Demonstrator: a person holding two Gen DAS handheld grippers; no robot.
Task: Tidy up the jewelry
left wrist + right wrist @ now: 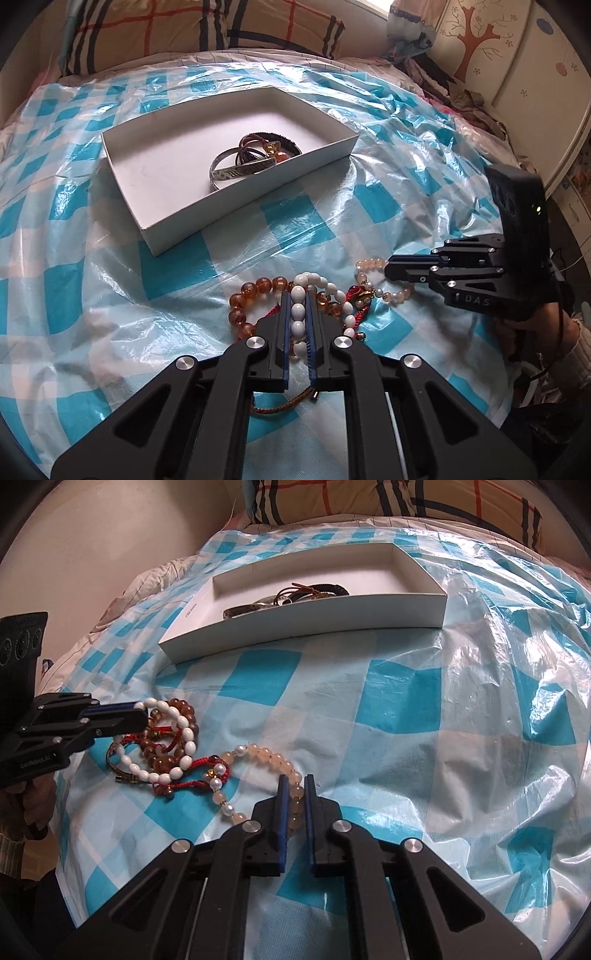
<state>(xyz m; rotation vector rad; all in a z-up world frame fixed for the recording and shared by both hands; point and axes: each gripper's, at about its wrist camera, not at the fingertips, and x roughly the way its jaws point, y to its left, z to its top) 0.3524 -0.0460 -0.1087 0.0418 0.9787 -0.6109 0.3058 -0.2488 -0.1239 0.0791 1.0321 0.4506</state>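
Observation:
My left gripper (297,300) is shut on a white oval-bead bracelet (298,314), with beads lined up between its blue pads. Under it lie an amber bead bracelet (258,286) and a red cord bracelet (354,314), tangled together. My right gripper (296,781) is shut on a peach bead bracelet (266,755) with pearl spacers, which lies on the sheet. In the right wrist view the left gripper (142,712) reaches in from the left over the white bracelet (184,734). Beyond stands a white open box (258,199), holding a silver bangle (240,170) and dark bangles.
A blue-and-white checkered plastic sheet (369,206) covers the bed. A plaid pillow (184,29) lies at the far edge. On the right stands a cream panel with a tree design (480,44). A person's hand (535,325) holds the right gripper.

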